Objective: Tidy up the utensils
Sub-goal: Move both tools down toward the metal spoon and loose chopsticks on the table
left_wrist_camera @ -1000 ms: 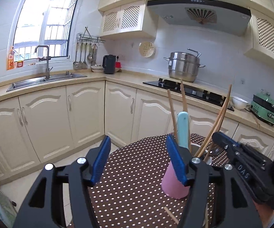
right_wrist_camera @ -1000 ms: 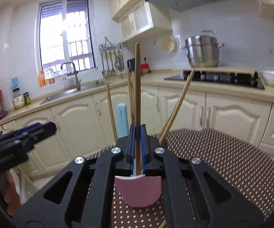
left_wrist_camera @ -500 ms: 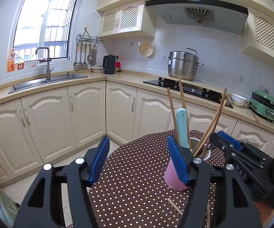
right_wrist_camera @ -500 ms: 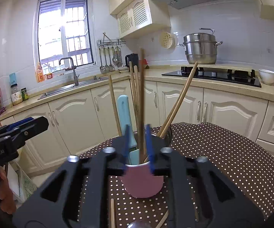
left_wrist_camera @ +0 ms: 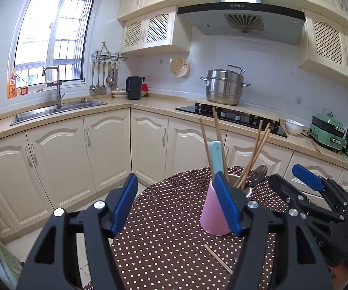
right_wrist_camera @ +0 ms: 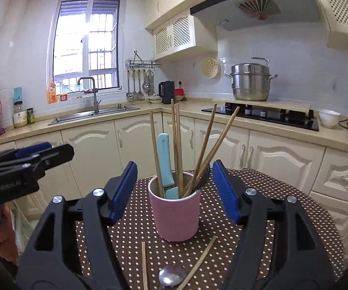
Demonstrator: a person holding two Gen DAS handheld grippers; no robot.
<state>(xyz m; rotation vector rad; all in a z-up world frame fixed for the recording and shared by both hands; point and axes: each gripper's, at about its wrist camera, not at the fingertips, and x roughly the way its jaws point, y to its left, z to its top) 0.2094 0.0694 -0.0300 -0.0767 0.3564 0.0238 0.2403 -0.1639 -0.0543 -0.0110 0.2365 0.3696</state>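
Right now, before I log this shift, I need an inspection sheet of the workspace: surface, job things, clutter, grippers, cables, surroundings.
Surface: round table under a brown polka-dot cloth.
Job's things: pink cup upright, holding several wooden chopsticks and a light-blue-handled knife; two loose chopsticks and a spoon lie on the cloth in front of it.
Clutter: nothing seen.
Grippers: right gripper jaws opening, cup between them, untouched; left gripper open, empty.
Cables: nothing seen.
Surroundings: kitchen counter with sink, hob, steel pot.
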